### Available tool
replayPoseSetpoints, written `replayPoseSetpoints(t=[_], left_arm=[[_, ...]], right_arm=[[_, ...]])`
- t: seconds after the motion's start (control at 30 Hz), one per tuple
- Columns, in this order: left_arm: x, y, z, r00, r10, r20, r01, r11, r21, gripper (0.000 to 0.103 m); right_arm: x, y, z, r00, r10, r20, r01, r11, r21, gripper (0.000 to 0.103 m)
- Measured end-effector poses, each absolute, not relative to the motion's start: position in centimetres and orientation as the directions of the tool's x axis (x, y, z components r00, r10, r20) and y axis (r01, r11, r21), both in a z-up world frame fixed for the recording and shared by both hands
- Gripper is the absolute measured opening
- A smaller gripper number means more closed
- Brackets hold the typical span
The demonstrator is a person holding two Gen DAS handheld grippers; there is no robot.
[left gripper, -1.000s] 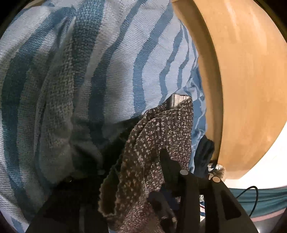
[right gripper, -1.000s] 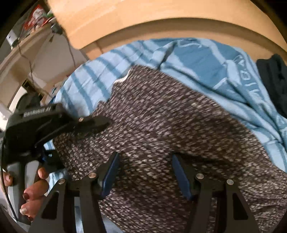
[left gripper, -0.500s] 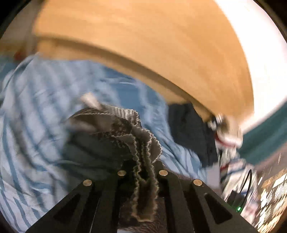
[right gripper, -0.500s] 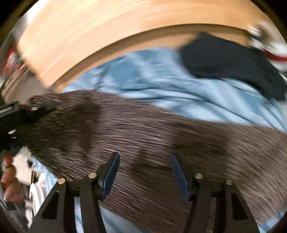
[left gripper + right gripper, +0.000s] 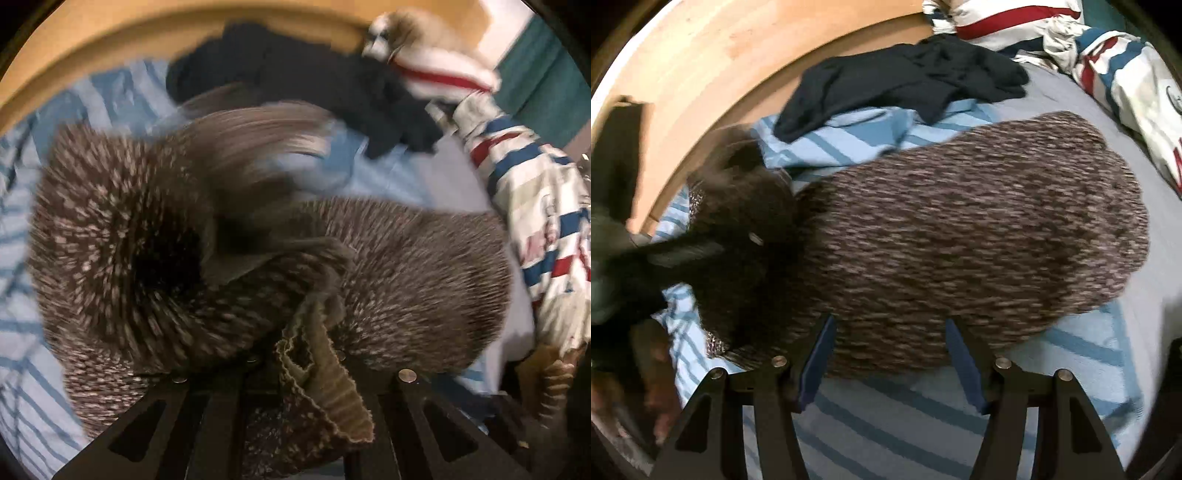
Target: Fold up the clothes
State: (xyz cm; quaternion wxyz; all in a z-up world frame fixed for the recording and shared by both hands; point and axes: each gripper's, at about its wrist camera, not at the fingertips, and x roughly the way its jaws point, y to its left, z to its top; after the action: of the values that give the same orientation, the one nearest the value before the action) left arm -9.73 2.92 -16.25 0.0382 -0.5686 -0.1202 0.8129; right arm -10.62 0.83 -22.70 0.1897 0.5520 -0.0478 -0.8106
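A brown speckled knit sweater (image 5: pixel 979 229) lies spread on the blue striped bedsheet (image 5: pixel 905 435). My left gripper (image 5: pixel 295 354) is shut on the sweater's ribbed hem (image 5: pixel 325 387), and the knit (image 5: pixel 147 258) hangs bunched and motion-blurred in front of it. In the right wrist view the left gripper (image 5: pixel 713 247) shows blurred at the sweater's left end. My right gripper (image 5: pixel 890 354) is open and empty, its blue-padded fingers (image 5: pixel 816 358) just above the sweater's near edge.
A dark navy garment (image 5: pixel 905 77) lies crumpled at the far side by the wooden bed frame (image 5: pixel 701 74). A white pillow and quilt with red and blue stripes (image 5: pixel 535 206) lie at the right. The bedsheet (image 5: pixel 22 369) surrounds the sweater.
The left gripper swung the sweater's end over and down, and the sweater now lies stretched out on the sheet. The right gripper pulled back to the sweater's near edge, still open.
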Motion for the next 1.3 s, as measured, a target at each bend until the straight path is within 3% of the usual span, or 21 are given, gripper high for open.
replayPoseSetpoints(t=[0.07,0.13,0.2,0.27,0.6,0.73,0.8,0.83,0.93,1.0,1.03,1.07,1.1,1.2,1.3], left_arm=[[-9.8,2.7,-16.8,-0.352,0.219,-0.910,0.114,-0.955,-0.273,0.006],[-9.6,2.0,-17.2,-0.359,0.234,-0.904,0.151,-0.941,-0.304,0.016],[-8.3,0.2,-16.7,-0.384,0.235,-0.893,0.182,-0.929,-0.323,0.049],[-7.0,-1.7,-16.2,-0.410,0.235,-0.882,0.212,-0.915,-0.342,0.060],[-0.7,-11.0,-13.9,-0.531,0.216,-0.820,0.347,-0.827,-0.443,0.061],[-0.1,-13.0,-15.9,-0.481,0.157,-0.863,0.458,-0.794,-0.399,0.058],[-0.7,-12.9,-16.9,-0.470,0.162,-0.868,0.466,-0.789,-0.400,0.058],[-1.0,-12.9,-17.4,-0.465,0.174,-0.868,0.466,-0.785,-0.407,0.058],[-1.7,-12.8,-18.8,-0.457,0.224,-0.861,0.461,-0.769,-0.444,0.053],[-2.0,-12.5,-19.4,-0.440,0.224,-0.869,0.453,-0.780,-0.431,0.047],[-2.1,-12.4,-19.6,-0.433,0.222,-0.874,0.442,-0.792,-0.420,0.042],[-2.1,-12.2,-19.6,-0.432,0.225,-0.873,0.432,-0.799,-0.419,0.031],[-2.0,-12.1,-19.6,-0.431,0.228,-0.873,0.421,-0.805,-0.418,0.021],[-1.6,-12.2,-19.7,-0.437,0.265,-0.860,0.406,-0.794,-0.452,0.014],[-0.9,-13.1,-20.1,-0.455,0.316,-0.832,0.419,-0.749,-0.513,0.014]], right_arm=[[-10.9,1.5,-23.0,-0.313,-0.354,-0.881,0.247,-0.926,0.284,0.067],[-11.2,2.1,-23.2,-0.306,-0.351,-0.885,0.238,-0.928,0.286,0.069],[-11.4,2.3,-23.3,-0.298,-0.349,-0.888,0.232,-0.929,0.288,0.070],[-11.4,2.1,-23.0,-0.299,-0.353,-0.886,0.239,-0.927,0.289,0.070],[-12.4,-3.5,-19.6,-0.272,-0.510,-0.816,0.418,-0.827,0.377,0.068],[-12.4,-6.1,-20.3,-0.239,-0.473,-0.848,0.464,-0.823,0.328,0.072],[-12.3,-6.0,-20.9,-0.222,-0.452,-0.864,0.440,-0.837,0.325,0.051],[-12.2,-5.9,-21.2,-0.213,-0.442,-0.871,0.429,-0.844,0.323,0.031],[-11.9,-5.8,-22.1,-0.185,-0.411,-0.893,0.393,-0.864,0.316,0.011],[-11.8,-5.6,-22.7,-0.166,-0.391,-0.906,0.369,-0.876,0.310,0.012],[-11.4,-5.5,-22.4,-0.176,-0.375,-0.910,0.368,-0.883,0.292,0.020],[-11.0,-5.5,-21.6,-0.203,-0.351,-0.914,0.370,-0.892,0.261,0.038],[-10.7,-5.9,-20.6,-0.223,-0.358,-0.907,0.388,-0.886,0.254,0.048],[-10.4,-8.4,-18.1,-0.228,-0.425,-0.876,0.463,-0.839,0.286,0.050],[-11.2,-12.4,-19.0,-0.080,-0.463,-0.882,0.480,-0.794,0.373,0.068]])
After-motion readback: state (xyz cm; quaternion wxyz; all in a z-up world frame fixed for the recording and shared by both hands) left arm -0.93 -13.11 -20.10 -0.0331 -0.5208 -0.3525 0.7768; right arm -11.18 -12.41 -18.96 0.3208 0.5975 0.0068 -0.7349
